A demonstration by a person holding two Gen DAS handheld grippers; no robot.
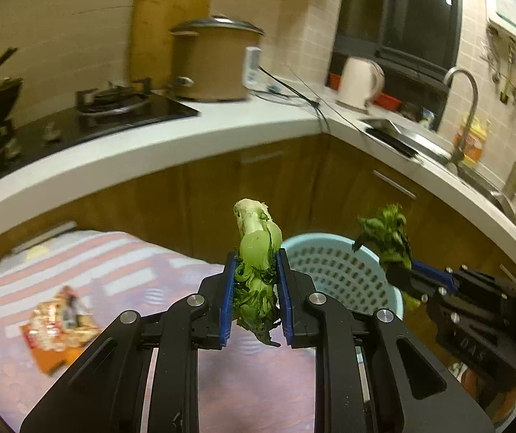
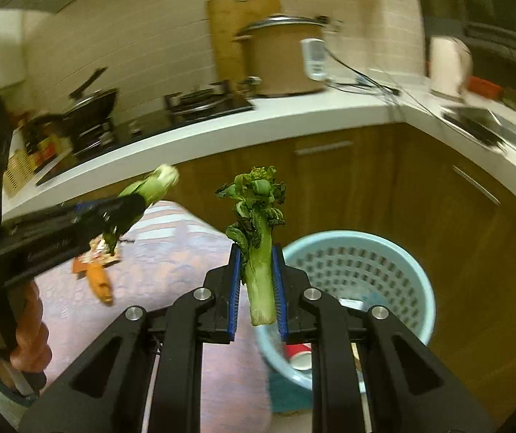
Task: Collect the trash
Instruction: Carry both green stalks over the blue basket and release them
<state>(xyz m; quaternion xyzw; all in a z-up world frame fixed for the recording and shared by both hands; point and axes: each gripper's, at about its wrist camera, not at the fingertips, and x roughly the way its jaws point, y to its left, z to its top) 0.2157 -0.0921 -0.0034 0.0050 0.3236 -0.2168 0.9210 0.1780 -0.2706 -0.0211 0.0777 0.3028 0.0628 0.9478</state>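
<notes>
A white L-shaped counter [image 1: 221, 126] curves across the room beyond both grippers, with a brown pot [image 1: 214, 61] on it. Nearer, a table under a pink striped cloth [image 1: 113, 270] spreads beneath the left gripper [image 1: 256, 278]. A pale blue perforated basket [image 2: 358, 270] stands just ahead of and below the right gripper [image 2: 258, 278], a red and white cup [image 2: 299, 355] lying in it. The left gripper is clamped on a pale green vegetable stump [image 1: 256, 249], cut end up. The right gripper pinches a leafy green stalk [image 2: 259, 252], upright, leaves on top. A crumpled snack wrapper [image 1: 59, 321] lies on the cloth, left of the left gripper.
</notes>
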